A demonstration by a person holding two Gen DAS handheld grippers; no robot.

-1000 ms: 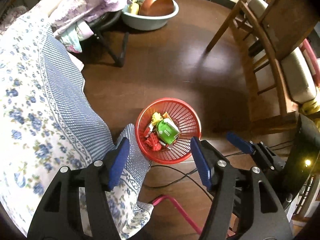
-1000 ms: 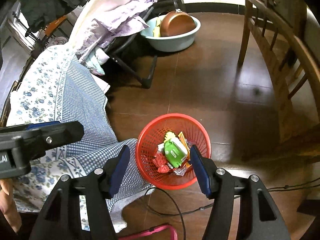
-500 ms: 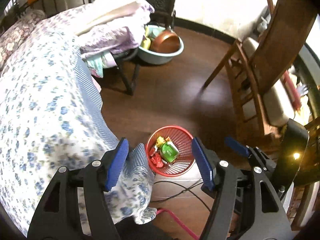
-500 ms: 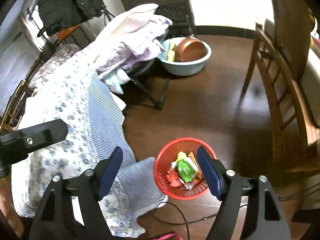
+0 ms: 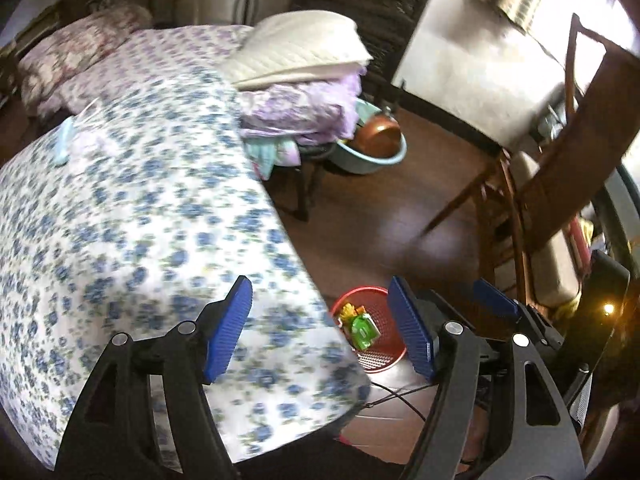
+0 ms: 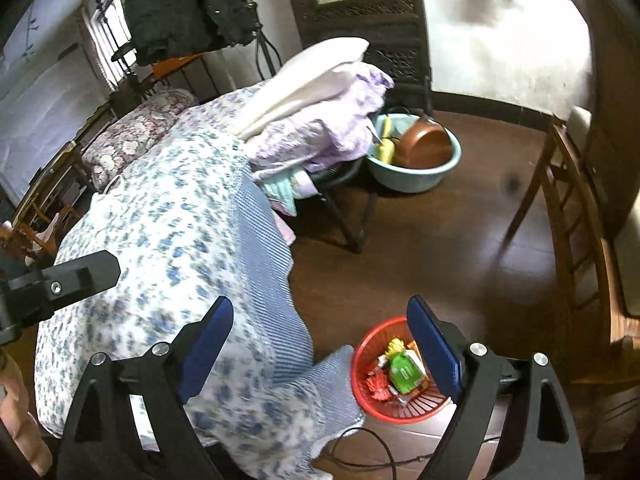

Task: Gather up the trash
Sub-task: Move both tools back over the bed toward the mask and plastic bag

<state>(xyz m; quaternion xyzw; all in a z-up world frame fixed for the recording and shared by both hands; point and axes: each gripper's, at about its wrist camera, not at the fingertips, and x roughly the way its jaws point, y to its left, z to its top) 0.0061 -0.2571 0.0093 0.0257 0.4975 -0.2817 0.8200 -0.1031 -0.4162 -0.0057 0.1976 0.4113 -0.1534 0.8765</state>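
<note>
No writing can be read on the green carton; which way it points is unclear. It lies among wrappers in the red basket on the floor, beside the right gripper fingertip. Both grippers' jaws have just been opening; the left gripper and right stand wide, empty, above the floral bedspread.

Dim, motion-blurred, fisheye-warped edges
</note>
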